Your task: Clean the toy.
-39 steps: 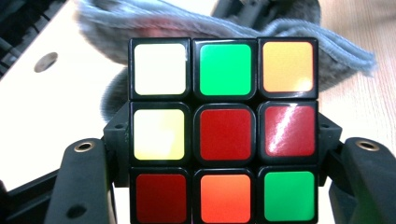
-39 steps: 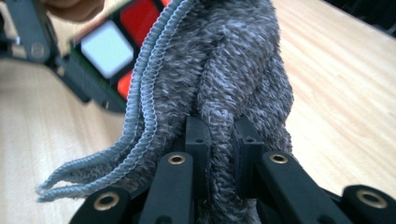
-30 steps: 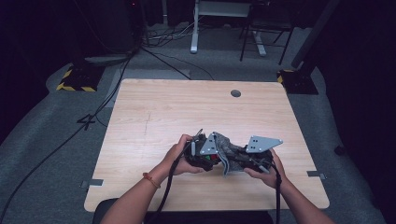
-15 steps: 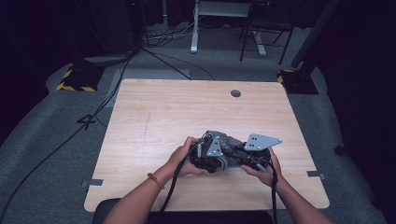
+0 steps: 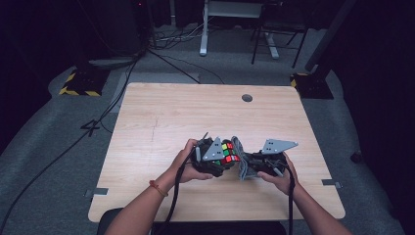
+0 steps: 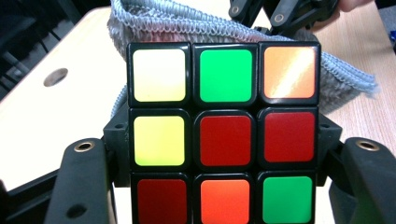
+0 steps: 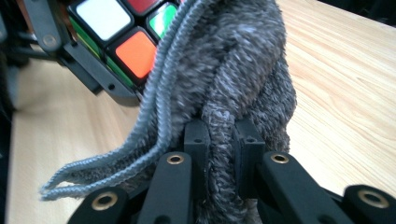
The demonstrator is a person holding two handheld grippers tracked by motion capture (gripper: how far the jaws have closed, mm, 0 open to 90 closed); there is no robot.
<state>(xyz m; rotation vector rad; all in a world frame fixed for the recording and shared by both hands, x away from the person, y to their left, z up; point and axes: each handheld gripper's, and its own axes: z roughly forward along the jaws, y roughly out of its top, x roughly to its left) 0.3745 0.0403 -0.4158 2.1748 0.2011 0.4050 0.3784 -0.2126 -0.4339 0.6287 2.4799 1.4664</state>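
A colour cube [image 5: 225, 152] with mixed red, green, yellow and orange stickers is clamped in my left gripper [image 5: 218, 157] near the table's front middle. In the left gripper view the cube [image 6: 225, 135] sits between the two black jaws. A grey knitted cloth [image 5: 241, 159] hangs bunched in my right gripper [image 5: 250, 169], just right of the cube and touching it. In the right gripper view the cloth [image 7: 233, 79] is pinched between the jaws, with the cube [image 7: 123, 42] behind it at the upper left.
The wooden table [image 5: 161, 117] has a round cable hole [image 5: 247, 98] near its far edge. Cables trail from both grippers off the front edge. Beyond the table stand desk legs and a chair [image 5: 274, 29] on grey floor.
Both hands have shifted slightly right, and the cube has turned so its coloured face points up. The cloth now stands between the two grippers.
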